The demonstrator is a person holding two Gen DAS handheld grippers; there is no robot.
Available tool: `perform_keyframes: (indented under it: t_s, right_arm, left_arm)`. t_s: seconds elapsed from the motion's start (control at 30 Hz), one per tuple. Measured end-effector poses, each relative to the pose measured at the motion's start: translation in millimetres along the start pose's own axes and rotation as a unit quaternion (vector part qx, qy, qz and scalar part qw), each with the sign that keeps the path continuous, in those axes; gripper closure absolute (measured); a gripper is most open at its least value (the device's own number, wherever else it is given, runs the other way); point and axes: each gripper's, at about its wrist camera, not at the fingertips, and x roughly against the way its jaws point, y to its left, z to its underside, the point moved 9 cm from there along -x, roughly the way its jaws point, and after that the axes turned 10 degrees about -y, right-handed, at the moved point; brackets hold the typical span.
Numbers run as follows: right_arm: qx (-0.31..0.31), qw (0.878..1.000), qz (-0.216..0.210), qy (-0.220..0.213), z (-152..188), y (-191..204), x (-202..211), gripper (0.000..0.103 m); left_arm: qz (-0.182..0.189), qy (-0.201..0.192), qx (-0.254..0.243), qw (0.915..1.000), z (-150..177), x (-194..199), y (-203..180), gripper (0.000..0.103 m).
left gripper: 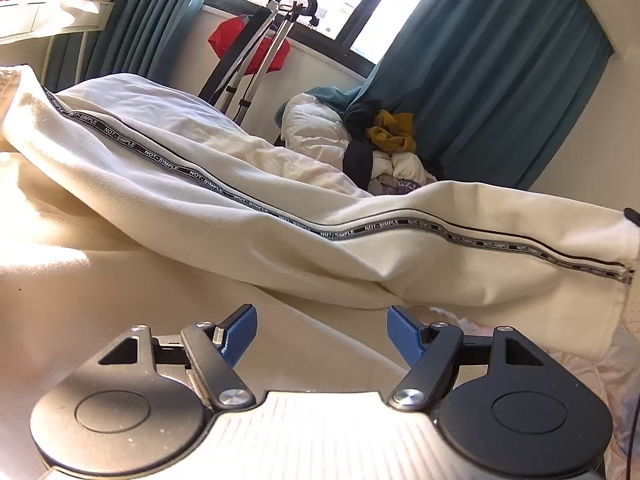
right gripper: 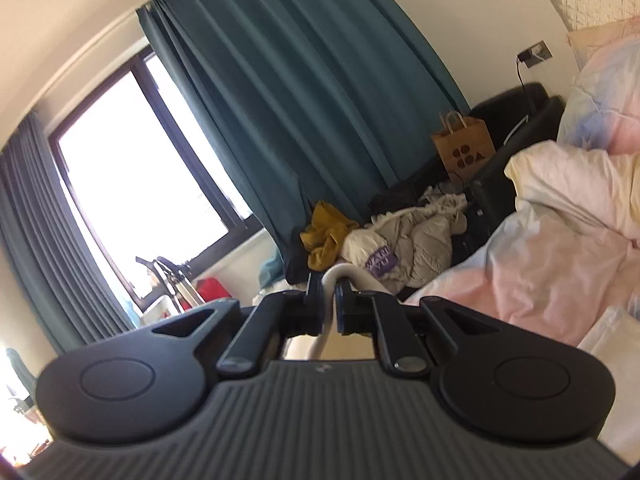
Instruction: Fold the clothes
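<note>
Clamped between the pads of the right gripper (right gripper: 329,300) is a fold of cream fabric, seen in the right wrist view curling up through the narrow gap and trailing down beneath the body. That fabric is judged to belong to the cream trousers (left gripper: 280,208), whose hem end is seen raised at the far right of the left wrist view, with a small dark shape at the frame edge beside it. One long leg is stretched across the bed (left gripper: 100,280), marked by a black lettered side tape (left gripper: 360,233), with the other end draped over a white duvet (left gripper: 160,120). No earlier picture is given, so nothing is said of jaw motion.

Spread wide and holding nothing, the left gripper (left gripper: 322,330) is kept low over the bed, just short of the leg's lower edge.

A slip is judged possible, since only a thin fold is pinched and the leg's weight hangs from it. If the raised end is carried over alone, the leg could be twisted and the tape seam thrown out of line. A second grip from the free gripper is likely needed first.
</note>
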Motion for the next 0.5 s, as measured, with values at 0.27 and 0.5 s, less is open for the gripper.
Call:
perform_keyframes:
  t_s: [0.27, 0.5]
  right_arm:
    - [0.014, 0.999, 0.034, -0.013, -47.9, -21.1, -27.8, 0.094]
    - [0.021, 0.99, 0.125, 0.057, -16.3, -89.8, -138.0, 0.094]
  left_arm:
    - [-0.014, -0.012, 0.012, 0.9998, -3.5, 7.0, 6.4, 0.029]
    - [-0.027, -0.007, 0.02, 0.9994, -2.6, -1.8, 14.5, 0.029]
